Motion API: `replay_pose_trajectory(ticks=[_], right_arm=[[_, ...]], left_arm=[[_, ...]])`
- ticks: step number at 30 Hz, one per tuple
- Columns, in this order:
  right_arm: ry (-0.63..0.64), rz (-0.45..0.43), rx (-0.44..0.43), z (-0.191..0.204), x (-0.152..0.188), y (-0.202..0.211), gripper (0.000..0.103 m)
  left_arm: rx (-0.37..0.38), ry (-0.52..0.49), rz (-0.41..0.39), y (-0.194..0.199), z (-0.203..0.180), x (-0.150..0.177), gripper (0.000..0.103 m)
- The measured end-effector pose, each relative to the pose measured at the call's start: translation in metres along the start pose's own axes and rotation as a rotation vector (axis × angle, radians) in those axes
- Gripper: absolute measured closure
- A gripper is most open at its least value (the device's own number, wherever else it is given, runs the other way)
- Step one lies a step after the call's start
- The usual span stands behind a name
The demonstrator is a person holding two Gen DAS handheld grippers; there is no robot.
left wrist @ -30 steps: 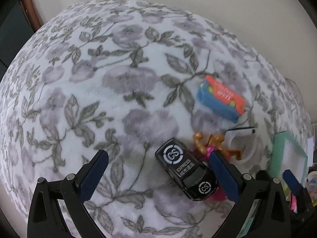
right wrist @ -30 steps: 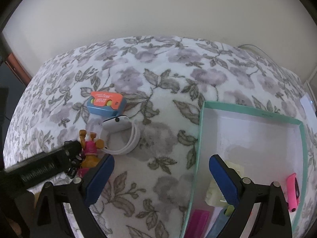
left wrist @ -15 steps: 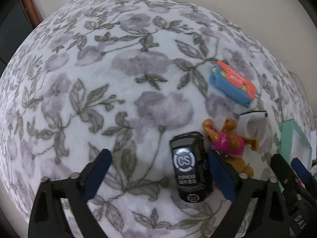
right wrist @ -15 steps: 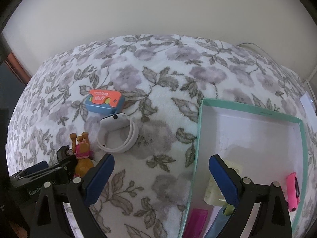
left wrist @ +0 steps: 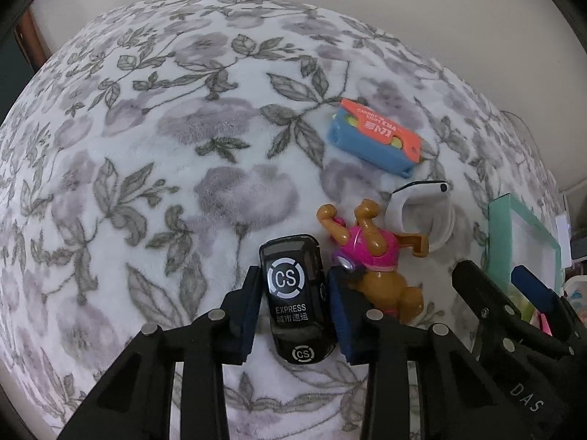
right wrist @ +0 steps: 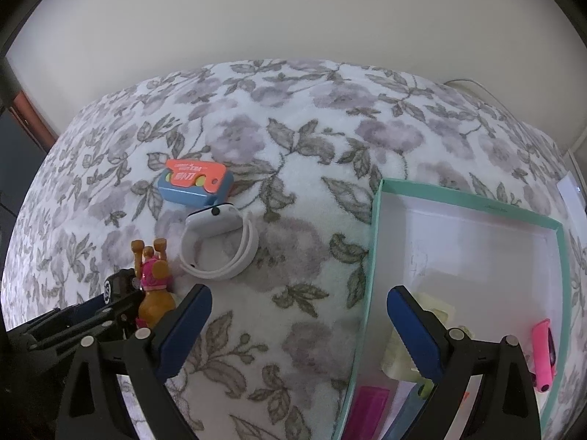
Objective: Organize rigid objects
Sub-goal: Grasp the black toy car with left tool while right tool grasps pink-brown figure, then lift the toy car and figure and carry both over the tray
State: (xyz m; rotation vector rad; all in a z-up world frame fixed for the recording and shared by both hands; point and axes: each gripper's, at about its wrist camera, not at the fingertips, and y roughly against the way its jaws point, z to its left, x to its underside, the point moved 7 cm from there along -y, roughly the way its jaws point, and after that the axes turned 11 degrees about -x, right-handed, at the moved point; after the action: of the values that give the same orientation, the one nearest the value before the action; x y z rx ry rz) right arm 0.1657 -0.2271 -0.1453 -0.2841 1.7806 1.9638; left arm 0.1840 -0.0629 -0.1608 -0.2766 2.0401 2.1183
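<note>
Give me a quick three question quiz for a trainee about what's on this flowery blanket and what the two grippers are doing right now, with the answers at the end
1. True or false: the black toy car lies between the pads of the left gripper.
2. Which loose item lies nearest the green-rimmed box? A) orange and blue case B) white smartwatch C) dog figure
3. Fill in: the right gripper hovers with its jaws ____ and nothing between them.

Key
1. True; its jaws are closing on the car's sides.
2. B.
3. Open; one finger hangs over the blanket, the other over the box.
</note>
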Motion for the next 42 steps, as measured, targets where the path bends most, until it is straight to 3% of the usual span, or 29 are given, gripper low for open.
replay_pose_trajectory(ticks=[4,16,21,29,31,39,42], right_arm=[[0.004,-0.007,-0.022,0.006,-0.001,-0.001,0.005],[-0.019,-0.048,-0.022,0.011,-0.007,0.007,0.005],[0.027,-0.065,-0.103,0.04,-0.011,0.011,0.006],[0.098,0.003,-0.127,0.066,0.004,-0.017,0.029],[0.107,0.009,-0.136,0.069,0.006,-0.021,0.029],[0.143,0.041,-0.182,0.085,0.015,-0.033,0.054],[0.164,0.044,-0.182,0.089,0.017,-0.034,0.059]], left_arm=[[0.008,0.034,0.008,0.001,0.009,0.002,0.067],[-0.118,0.15,0.012,-0.004,0.073,-0.002,0.067],[-0.103,0.16,0.025,-0.007,0.083,0.001,0.067],[-0.083,0.171,0.028,-0.008,0.086,0.003,0.067],[-0.082,0.17,0.026,-0.008,0.086,0.003,0.067],[-0.077,0.181,0.026,-0.009,0.088,0.002,0.067],[-0.078,0.173,0.022,-0.009,0.086,0.002,0.067]])
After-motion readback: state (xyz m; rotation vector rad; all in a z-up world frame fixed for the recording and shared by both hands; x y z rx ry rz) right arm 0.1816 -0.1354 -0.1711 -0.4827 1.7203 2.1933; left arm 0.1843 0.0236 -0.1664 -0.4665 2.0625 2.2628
